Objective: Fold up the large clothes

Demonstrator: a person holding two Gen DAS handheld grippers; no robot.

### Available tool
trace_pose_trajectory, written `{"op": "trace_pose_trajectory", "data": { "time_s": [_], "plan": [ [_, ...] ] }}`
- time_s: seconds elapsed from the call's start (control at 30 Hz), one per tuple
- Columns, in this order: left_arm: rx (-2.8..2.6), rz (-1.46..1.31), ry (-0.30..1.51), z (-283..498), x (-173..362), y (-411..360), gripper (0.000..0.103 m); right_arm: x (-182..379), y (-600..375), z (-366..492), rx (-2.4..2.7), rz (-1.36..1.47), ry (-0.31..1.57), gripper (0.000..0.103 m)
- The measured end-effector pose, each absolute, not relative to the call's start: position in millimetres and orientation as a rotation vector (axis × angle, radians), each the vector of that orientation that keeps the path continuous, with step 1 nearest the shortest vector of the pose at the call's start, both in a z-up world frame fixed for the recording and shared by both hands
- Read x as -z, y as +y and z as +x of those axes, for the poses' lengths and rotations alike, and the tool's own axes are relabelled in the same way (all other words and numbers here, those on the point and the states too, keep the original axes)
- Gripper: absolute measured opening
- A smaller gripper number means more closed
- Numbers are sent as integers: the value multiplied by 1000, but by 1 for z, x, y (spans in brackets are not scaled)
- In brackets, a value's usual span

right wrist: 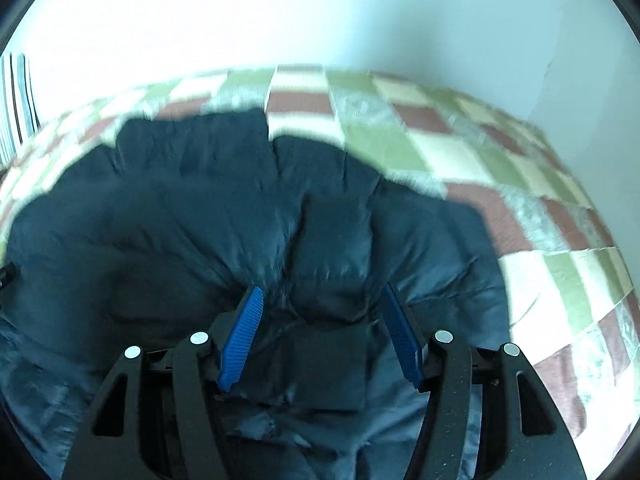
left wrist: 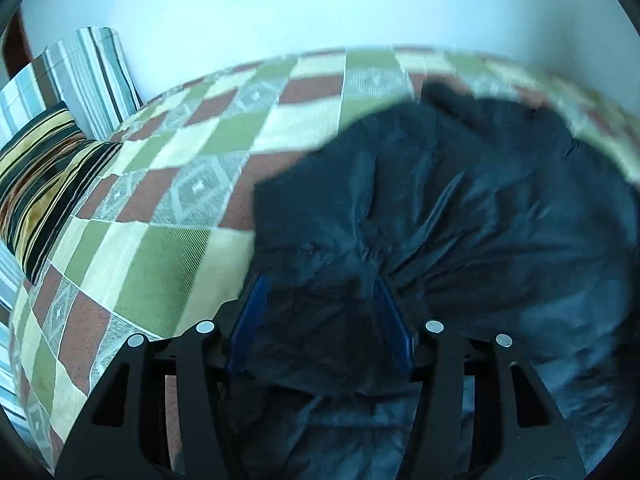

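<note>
Nearest to us in the left wrist view, the left gripper [left wrist: 320,280] has a bunched fold of the dark jacket [left wrist: 440,208] between its 2 blue pads [left wrist: 250,320]. The cloth fills the gap from pad to pad and gathers into creases at the tips, so we read these jaws as clamped on the jacket.

In the right wrist view, the right gripper [right wrist: 320,292] shows the same picture: its 2 blue ribbed pads [right wrist: 242,336] stand on either side of a thick wad of the jacket [right wrist: 180,220], with a darker flat panel of the garment lying between the fingers. We read these jaws as gripping the jacket too.

Beyond the fingers, the jacket spreads out rumpled on the checked bedspread [left wrist: 160,208], with its far edge ragged and blurred in both views. In the left view the bare bedspread lies to the left of the garment; in the right view the bedspread [right wrist: 480,160] shows behind and to the right.

Farther left in the left view, a dark striped cushion [left wrist: 44,176] rests on the bed, and behind it a pale striped pillow [left wrist: 84,76] leans against the white wall [left wrist: 320,8].
</note>
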State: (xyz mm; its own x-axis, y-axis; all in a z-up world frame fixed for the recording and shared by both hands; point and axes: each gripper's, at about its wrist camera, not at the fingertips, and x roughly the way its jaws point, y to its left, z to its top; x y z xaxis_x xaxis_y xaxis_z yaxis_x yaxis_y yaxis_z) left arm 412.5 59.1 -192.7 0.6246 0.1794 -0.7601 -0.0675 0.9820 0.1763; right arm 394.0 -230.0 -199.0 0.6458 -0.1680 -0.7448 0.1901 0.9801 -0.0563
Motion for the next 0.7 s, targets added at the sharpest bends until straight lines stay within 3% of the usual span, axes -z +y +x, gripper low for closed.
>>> {"op": "trace_pose_trajectory", "data": {
  "time_s": [0.2, 0.7],
  "plan": [
    [-39, 109, 816, 425, 167, 25, 56, 172, -199, 412, 107, 20, 797, 60],
    [-48, 188, 945, 457, 239, -8, 58, 240, -167, 447, 83, -53, 922, 62]
  ]
}}
